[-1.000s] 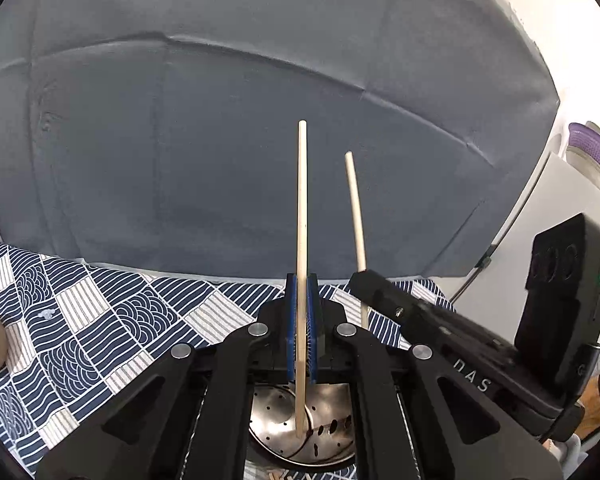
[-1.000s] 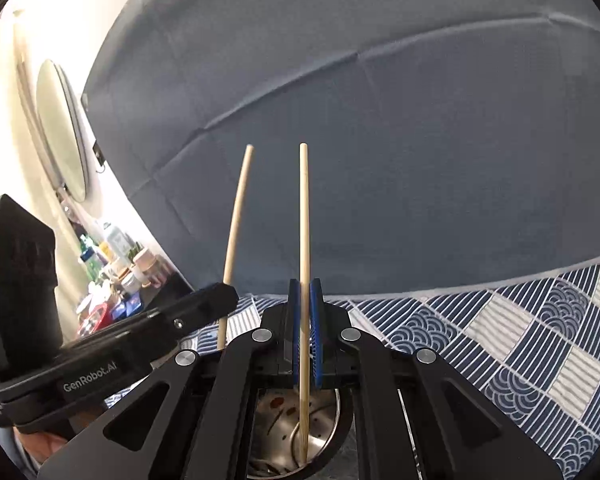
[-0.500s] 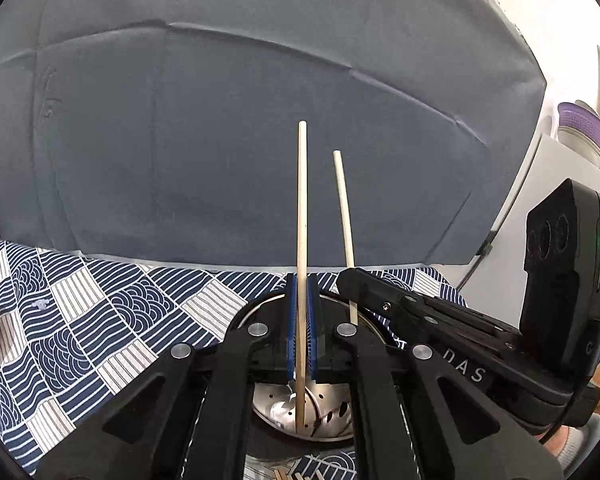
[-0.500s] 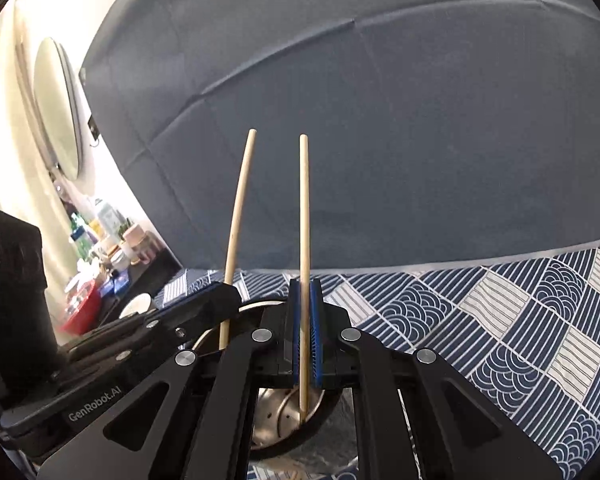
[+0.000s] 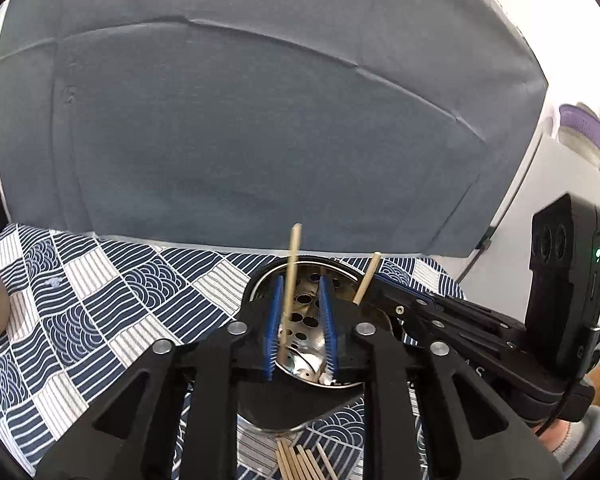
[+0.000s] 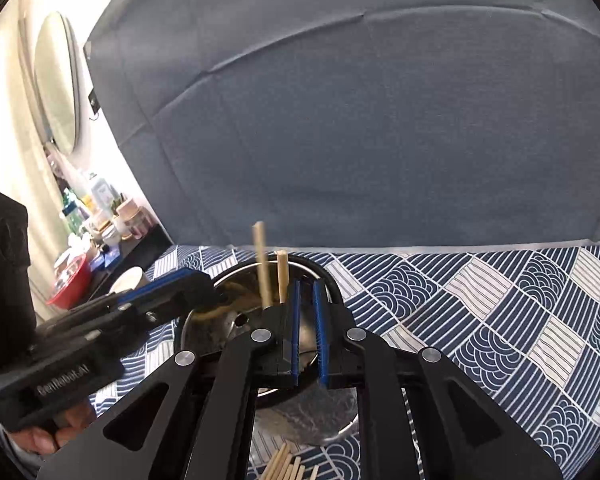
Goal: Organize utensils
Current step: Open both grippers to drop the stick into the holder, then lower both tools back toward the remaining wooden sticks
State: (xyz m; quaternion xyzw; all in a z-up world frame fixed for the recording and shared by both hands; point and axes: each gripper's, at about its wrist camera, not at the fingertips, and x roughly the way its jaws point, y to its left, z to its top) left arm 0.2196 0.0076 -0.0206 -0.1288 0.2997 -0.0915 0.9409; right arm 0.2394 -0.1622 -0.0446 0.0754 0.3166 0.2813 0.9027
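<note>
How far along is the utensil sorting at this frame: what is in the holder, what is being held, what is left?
Done: two chopsticks stand in the perforated metal holder. In hand: nothing; the left gripper and right gripper have open jaws over the holder, just releasing. Left: a loose bunch of chopsticks lies on the patterned cloth in front of the holder.
</note>
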